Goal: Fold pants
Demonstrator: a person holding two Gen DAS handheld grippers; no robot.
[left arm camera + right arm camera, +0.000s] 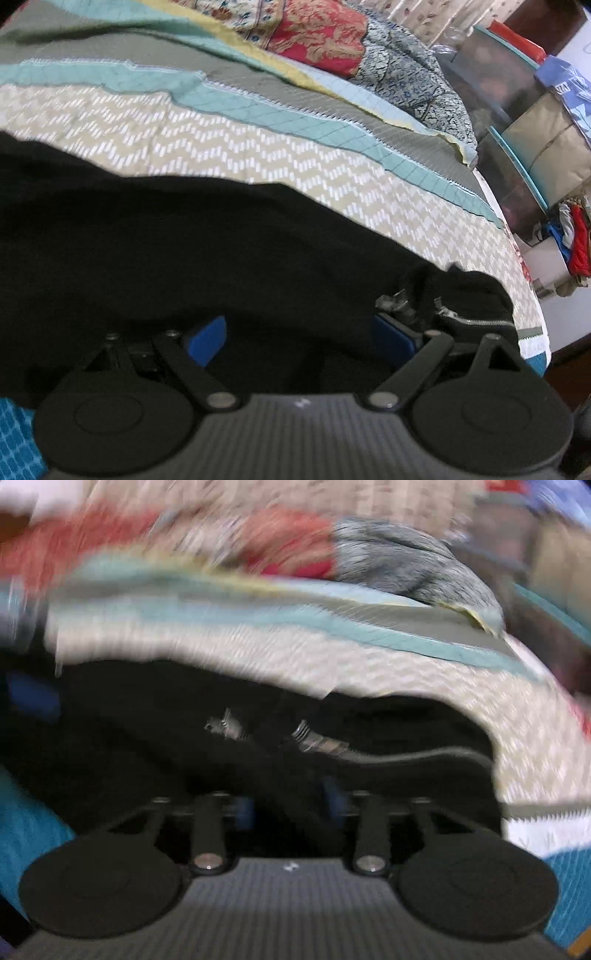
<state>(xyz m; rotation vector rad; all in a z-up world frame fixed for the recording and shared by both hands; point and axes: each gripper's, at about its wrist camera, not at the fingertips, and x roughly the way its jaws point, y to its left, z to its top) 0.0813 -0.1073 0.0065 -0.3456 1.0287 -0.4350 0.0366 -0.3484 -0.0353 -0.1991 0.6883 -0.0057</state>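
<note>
The pants (177,236) are black, limp cloth spread on the bed (258,155), filling the space just ahead of and under both tongs; by the look of them they are light and soft, will sag and drape rather than keep a shape, and should slide easily over the quilted cover. The zip (472,319) and the metal cord tips (229,727) are the only hard parts, and I would keep the pads off them. A good place to take hold, as I judge it, is a doubled edge such as the waistband or a hem, pinched through all layers so that the cloth does not slip out. The left tongs (299,332) stand wide apart, blue pads either side of the dark cloth with nothing pinched between them; a bunch of fabric with the zip lies against the right-hand pad. The right tongs (291,805) are about half open over the pants, but the view is blurred and dark, so whether they grip any cloth I cannot tell
</note>
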